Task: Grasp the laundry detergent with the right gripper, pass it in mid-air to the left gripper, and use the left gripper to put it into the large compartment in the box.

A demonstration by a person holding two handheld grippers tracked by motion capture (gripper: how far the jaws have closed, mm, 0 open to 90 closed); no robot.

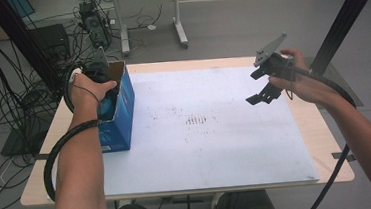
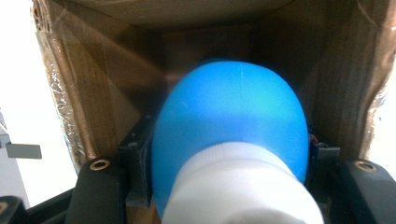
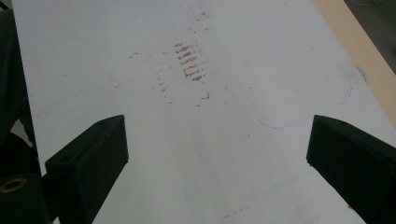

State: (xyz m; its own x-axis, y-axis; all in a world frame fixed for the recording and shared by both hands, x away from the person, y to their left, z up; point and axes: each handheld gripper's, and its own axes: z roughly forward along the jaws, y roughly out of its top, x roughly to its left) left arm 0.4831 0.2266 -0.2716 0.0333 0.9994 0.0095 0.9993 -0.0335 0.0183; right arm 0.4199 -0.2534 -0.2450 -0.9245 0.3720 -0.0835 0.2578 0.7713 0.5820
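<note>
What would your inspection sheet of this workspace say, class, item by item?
Surface: white board with dark smudges on a wooden table.
Job's things: open blue box upright at the board's left edge; blue and white object inside it.
Clutter: nothing seen.
Grippers: left tongs inside the box, shut on the object; right tongs open, held above the board.
Cables: one trails along each forearm; a tangle on the floor at left.
Surroundings: grey floor, another table's legs behind.

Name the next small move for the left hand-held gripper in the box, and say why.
Probably lift straight up: the left hand-held gripper is shut on the blue rounded object with a white end, deep inside the open blue cardboard box, whose walls crowd both sides.
</note>
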